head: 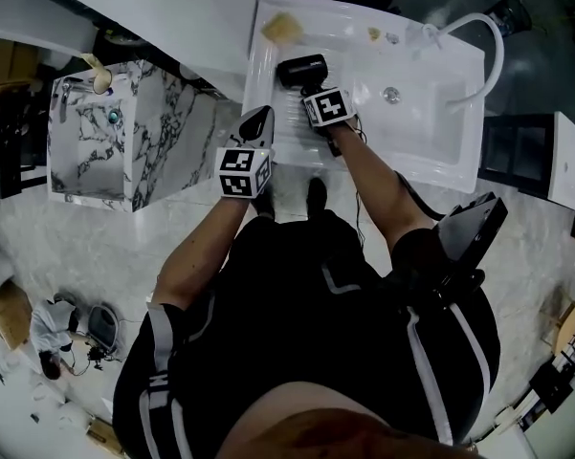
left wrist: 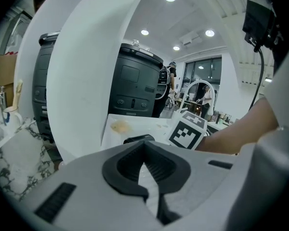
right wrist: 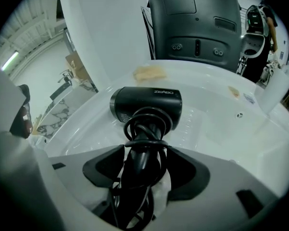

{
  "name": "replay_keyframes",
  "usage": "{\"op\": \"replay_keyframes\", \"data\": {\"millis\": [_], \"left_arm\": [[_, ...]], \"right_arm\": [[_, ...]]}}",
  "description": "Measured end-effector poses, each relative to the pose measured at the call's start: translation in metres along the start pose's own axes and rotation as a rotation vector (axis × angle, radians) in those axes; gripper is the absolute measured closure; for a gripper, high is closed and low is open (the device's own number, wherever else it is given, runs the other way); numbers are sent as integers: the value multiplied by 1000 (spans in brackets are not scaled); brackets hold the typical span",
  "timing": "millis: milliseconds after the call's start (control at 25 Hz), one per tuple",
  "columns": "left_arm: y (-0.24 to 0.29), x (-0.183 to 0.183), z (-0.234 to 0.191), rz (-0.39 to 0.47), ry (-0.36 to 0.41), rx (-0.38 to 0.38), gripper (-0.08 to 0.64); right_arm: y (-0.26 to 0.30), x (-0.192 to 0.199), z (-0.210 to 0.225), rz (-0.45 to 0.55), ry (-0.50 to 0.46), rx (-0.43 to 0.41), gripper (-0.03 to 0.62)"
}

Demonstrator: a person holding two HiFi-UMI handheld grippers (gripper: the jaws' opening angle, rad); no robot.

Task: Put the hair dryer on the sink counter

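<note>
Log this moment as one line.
hair dryer: lying on sink counter | right hand-held gripper: open, straddling handle | left hand-held gripper: shut, empty

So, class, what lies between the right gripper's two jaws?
The hair dryer's handle, wound with its black cord, lies between the right gripper's open jaws, apparently unpressed; the right gripper view shows it.

The hair dryer (right wrist: pixel 146 104) is black, and its wound cord (right wrist: pixel 143 131) too. The surface (head: pixel 264 76) is plain white. The cabinet (head: pixel 163 132) has a white marble pattern with grey veins. The cloth (head: pixel 281 27) is pale yellow.
</note>
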State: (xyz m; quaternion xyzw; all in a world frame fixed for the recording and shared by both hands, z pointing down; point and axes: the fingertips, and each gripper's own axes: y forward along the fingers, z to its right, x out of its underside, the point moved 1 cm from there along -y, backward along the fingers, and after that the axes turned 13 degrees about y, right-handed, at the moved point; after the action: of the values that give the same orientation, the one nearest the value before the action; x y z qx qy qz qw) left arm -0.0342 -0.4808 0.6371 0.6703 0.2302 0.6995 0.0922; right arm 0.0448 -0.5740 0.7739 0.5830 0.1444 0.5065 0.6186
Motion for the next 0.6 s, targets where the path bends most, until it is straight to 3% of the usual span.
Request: {"op": "replay_keyframes", "data": {"millis": [360, 600], "left_arm": [[-5, -22, 10, 52, 40, 68, 558], [-10, -50, 16, 121, 75, 108, 558]], "right_arm": [[-53, -16, -3, 161, 55, 25, 324], [-115, -47, -16, 359, 106, -12, 324]]}}
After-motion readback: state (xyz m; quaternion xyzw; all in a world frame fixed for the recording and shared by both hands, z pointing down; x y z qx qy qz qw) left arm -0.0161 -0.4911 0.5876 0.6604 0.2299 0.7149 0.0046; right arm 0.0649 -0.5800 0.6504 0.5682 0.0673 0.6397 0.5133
